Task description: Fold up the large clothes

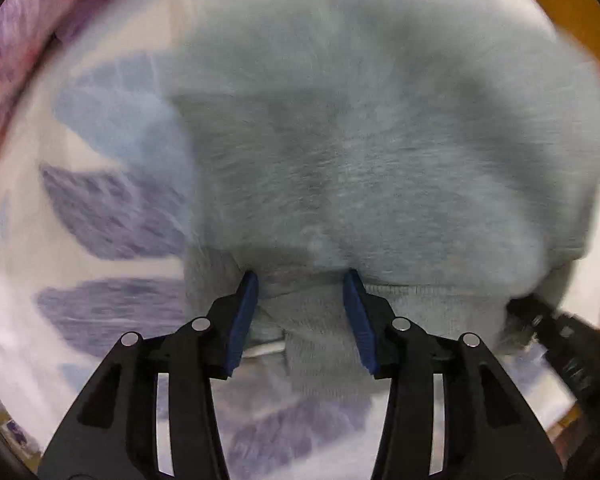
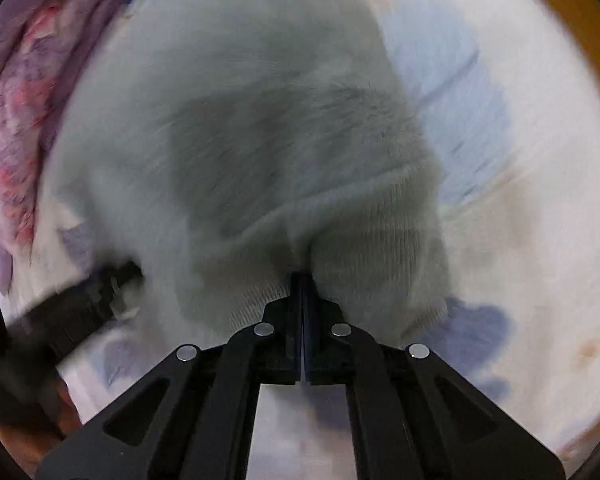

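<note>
A fuzzy grey-blue sweater (image 1: pixel 360 140) lies spread on a leaf-printed sheet, and both views are motion-blurred. In the left wrist view my left gripper (image 1: pixel 302 312) points down at its near edge. The blue pads (image 1: pixel 244 316) stand partway apart with a thick bunch of the ribbed hem squeezed between them, and a white cord (image 1: pixel 266 348) shows beside the bunch. My right gripper (image 2: pixel 302 280) is shut on the ribbed hem of the sweater (image 2: pixel 240 152), with creases running into its tips. Each gripper also shows as a black blur in the other view: the right gripper (image 1: pixel 540 320) and the left gripper (image 2: pixel 80 308).
The white sheet (image 1: pixel 100 208) with blue and purple leaf prints covers the bed (image 2: pixel 520 200). A purple and pink patterned quilt (image 2: pixel 24 112) lies bunched along the far left, and the same quilt (image 1: pixel 4 64) shows in the left wrist view. An orange-brown surface (image 1: pixel 580 12) shows beyond the bed's right edge.
</note>
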`<act>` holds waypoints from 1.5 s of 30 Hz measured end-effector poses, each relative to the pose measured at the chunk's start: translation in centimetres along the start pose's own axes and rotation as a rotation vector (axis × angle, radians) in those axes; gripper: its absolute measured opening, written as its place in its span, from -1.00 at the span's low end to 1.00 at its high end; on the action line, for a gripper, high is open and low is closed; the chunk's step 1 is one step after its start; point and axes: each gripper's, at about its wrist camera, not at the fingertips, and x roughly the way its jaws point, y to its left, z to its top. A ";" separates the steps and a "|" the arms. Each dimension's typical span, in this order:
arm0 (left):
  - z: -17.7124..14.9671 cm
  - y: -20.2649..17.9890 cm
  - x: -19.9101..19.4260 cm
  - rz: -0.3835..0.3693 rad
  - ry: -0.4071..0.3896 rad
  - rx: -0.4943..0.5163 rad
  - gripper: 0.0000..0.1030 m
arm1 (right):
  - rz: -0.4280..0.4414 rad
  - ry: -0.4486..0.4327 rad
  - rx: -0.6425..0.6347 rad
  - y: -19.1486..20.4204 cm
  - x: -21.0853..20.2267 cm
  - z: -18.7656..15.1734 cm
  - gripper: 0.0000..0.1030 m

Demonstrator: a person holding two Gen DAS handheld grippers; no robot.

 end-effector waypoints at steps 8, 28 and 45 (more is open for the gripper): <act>-1.6 1.1 -2.9 -0.032 -0.075 0.010 0.34 | 0.015 -0.046 0.023 0.5 -5.0 -1.2 -0.39; -12.8 6.9 -23.5 -0.064 -0.331 0.099 0.63 | -0.044 -0.433 -0.033 11.6 -19.9 -15.8 0.59; -37.1 24.5 -42.0 -0.199 -0.519 0.233 0.76 | -0.094 -0.629 -0.004 28.3 -28.7 -44.1 0.80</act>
